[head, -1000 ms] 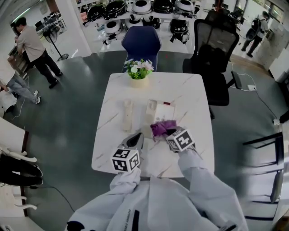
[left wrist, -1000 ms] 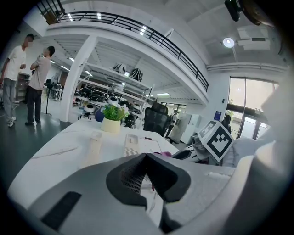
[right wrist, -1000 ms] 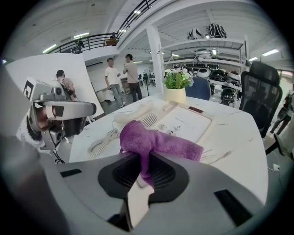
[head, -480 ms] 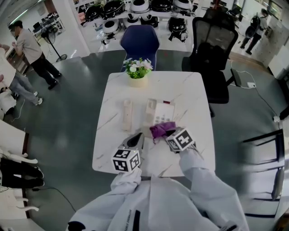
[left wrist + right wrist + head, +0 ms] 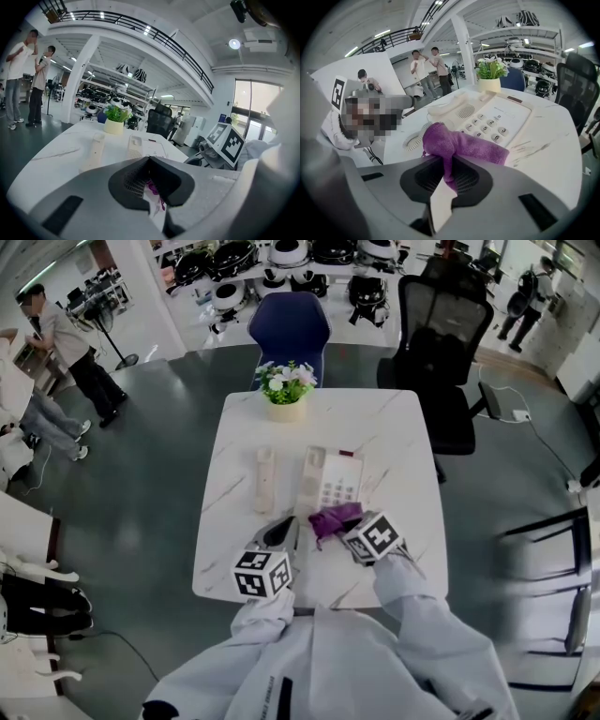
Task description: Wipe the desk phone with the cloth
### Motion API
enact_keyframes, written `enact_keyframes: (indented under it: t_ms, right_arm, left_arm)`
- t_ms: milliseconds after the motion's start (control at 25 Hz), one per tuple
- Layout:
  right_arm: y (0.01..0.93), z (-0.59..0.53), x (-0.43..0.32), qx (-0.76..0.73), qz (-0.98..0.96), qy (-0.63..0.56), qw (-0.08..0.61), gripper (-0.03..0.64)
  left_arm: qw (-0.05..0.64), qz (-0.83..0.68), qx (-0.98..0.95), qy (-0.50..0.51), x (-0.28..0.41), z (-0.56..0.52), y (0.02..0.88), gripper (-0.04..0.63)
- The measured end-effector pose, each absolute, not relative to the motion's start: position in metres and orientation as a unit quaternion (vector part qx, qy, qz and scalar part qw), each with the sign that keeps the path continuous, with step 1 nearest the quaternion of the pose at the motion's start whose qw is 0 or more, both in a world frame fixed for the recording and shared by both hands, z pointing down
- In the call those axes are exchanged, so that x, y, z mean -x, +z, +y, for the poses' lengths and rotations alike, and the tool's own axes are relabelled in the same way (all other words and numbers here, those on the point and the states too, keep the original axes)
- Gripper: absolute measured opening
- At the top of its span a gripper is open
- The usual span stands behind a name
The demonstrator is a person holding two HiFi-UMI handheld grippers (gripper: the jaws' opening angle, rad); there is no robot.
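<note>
A cream desk phone point(image 5: 331, 478) lies mid-table on the white marble table point(image 5: 394, 437), its keypad showing in the right gripper view point(image 5: 499, 119). Its handset point(image 5: 265, 479) lies apart on the table, left of the base. My right gripper point(image 5: 349, 522) is shut on a purple cloth point(image 5: 332, 518), which rests at the phone's near edge; in the right gripper view the cloth point(image 5: 457, 145) bunches out from between the jaws. My left gripper point(image 5: 280, 532) hovers just left of the cloth with its jaws shut and nothing between them, and it looks along the handset point(image 5: 95, 151).
A potted plant point(image 5: 289, 386) stands at the table's far edge. A blue chair point(image 5: 291, 326) and a black office chair point(image 5: 441, 343) stand beyond the table. People stand far off at the left point(image 5: 66, 334).
My right gripper has drawn the purple cloth back over the phone toward the near edge, uncovering more of the keypad. The left gripper has stayed where it was.
</note>
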State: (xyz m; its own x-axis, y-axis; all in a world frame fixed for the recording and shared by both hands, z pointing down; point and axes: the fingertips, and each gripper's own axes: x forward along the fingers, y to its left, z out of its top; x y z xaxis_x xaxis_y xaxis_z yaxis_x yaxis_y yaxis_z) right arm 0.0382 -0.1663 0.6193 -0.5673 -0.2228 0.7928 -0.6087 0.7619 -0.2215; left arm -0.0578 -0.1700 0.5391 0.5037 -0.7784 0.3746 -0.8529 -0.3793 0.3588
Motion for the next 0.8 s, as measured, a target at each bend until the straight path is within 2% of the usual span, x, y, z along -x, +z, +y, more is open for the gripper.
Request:
enact_keyframes:
  t_ms: [560, 800]
  right_arm:
    - [0.61, -0.153, -0.037, -0.241, -0.856, 0.259, 0.378, 0.035]
    - [0.588, -0.157, -0.038, -0.261, -0.87, 0.263, 0.327, 0.035]
  left_arm:
    - [0.26, -0.502, -0.822, 0.068, 0.07, -0.173, 0.539, -0.002]
    - [0.258, -0.513, -0.816, 0.062, 0.083, -0.175, 0.538, -0.002]
